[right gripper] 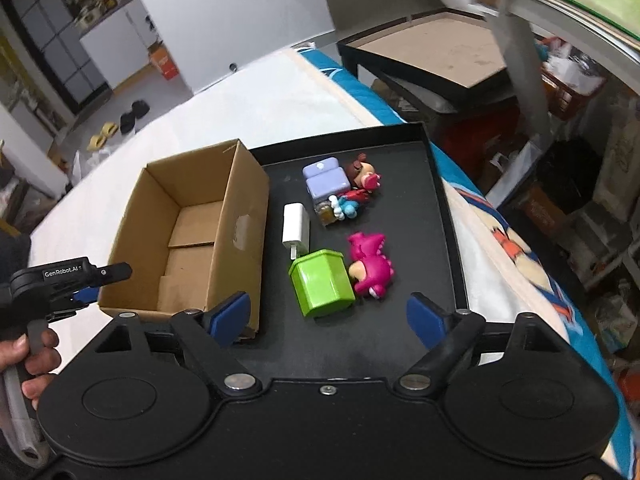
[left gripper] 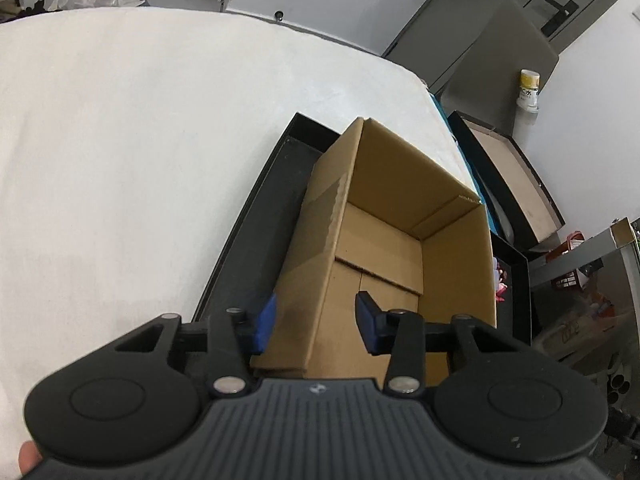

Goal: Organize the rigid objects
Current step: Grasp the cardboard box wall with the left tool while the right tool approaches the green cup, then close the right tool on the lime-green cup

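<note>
An open, empty cardboard box (left gripper: pixel 456 272) (right gripper: pixel 240 220) stands at the left end of a black tray (right gripper: pixel 440 208). My left gripper (left gripper: pixel 316 322) (right gripper: pixel 80 296) straddles the box's near-left wall, one blue pad outside and one inside; the inner pad stands apart from the wall. My right gripper (right gripper: pixel 328 318) hangs open just above a green lidded container (right gripper: pixel 322 282), holding nothing. Beside the container lie a pink dinosaur toy (right gripper: pixel 370 266) and a white charger (right gripper: pixel 296 226). Farther back are a lilac box (right gripper: pixel 324 182), a brown-haired figurine (right gripper: pixel 364 174) and small blue and red toys (right gripper: pixel 348 204).
The tray rests on a white-covered surface (left gripper: pixel 120 140) with a patterned blanket (right gripper: pixel 500 240) at its right edge. A second black tray with brown lining (right gripper: pixel 432 52) (left gripper: pixel 516 176) and a metal shelf (right gripper: pixel 520 40) crowd the right. A person's hand (right gripper: pixel 36 356) holds the left gripper.
</note>
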Demonstrator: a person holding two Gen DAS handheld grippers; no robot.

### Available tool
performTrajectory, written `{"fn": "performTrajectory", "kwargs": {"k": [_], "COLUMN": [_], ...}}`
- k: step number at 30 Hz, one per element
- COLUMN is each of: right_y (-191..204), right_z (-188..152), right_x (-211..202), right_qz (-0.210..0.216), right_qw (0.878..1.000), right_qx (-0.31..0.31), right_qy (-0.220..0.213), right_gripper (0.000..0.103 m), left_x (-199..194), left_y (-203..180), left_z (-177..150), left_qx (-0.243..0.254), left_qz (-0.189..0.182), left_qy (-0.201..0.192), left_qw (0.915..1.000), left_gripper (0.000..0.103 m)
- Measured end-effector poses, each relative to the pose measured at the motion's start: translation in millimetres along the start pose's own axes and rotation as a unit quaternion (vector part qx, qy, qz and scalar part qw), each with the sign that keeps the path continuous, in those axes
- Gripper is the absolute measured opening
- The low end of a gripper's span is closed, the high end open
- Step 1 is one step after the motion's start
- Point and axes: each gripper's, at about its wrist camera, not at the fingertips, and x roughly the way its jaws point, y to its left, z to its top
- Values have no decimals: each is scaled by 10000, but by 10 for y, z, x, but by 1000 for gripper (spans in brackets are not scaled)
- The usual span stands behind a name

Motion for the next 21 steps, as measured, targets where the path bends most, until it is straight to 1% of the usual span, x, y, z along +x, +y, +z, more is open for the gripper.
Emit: {"fn": "performTrajectory", "kwargs": {"k": [2, 4, 6, 11, 13, 16, 18, 21], "right_y": [13, 35, 54, 76, 88, 108, 136, 146], "right_z": [54, 105, 144, 206, 222, 237, 242, 261], "right_x": [76, 167, 258, 501, 614, 766, 835, 935], "right_qz": [3, 13, 22, 46, 74, 29, -12, -88], "right_qw": [10000, 9998, 9995, 9984, 9974, 9959, 9951, 9941], "right_qx": [-38, -89, -126, -113, -125, -166, -238, -239], "right_qy": [69, 189, 277, 556, 707, 887, 961, 1057], "right_gripper": [82, 77, 77, 75, 70, 66, 65, 58], "left_x": [11, 35, 50, 84, 94, 102, 111, 105], "left_y": [26, 64, 91, 156, 157, 141, 148, 150], "left_z": [12, 30, 23, 21, 13, 19, 18, 5], "left_qx": [-70, -189, -226, -369, -377, -347, -406, -393], "left_qz": [-91, -171, -165, -192, -209, -171, -148, -141], "left_qy": [-20, -29, -39, -1, 20, 0, -2, -29], "left_qw": [9999, 9997, 9996, 9991, 9991, 9992, 9991, 9991], "left_gripper": [41, 41, 41, 30, 27, 25, 25, 24]}}
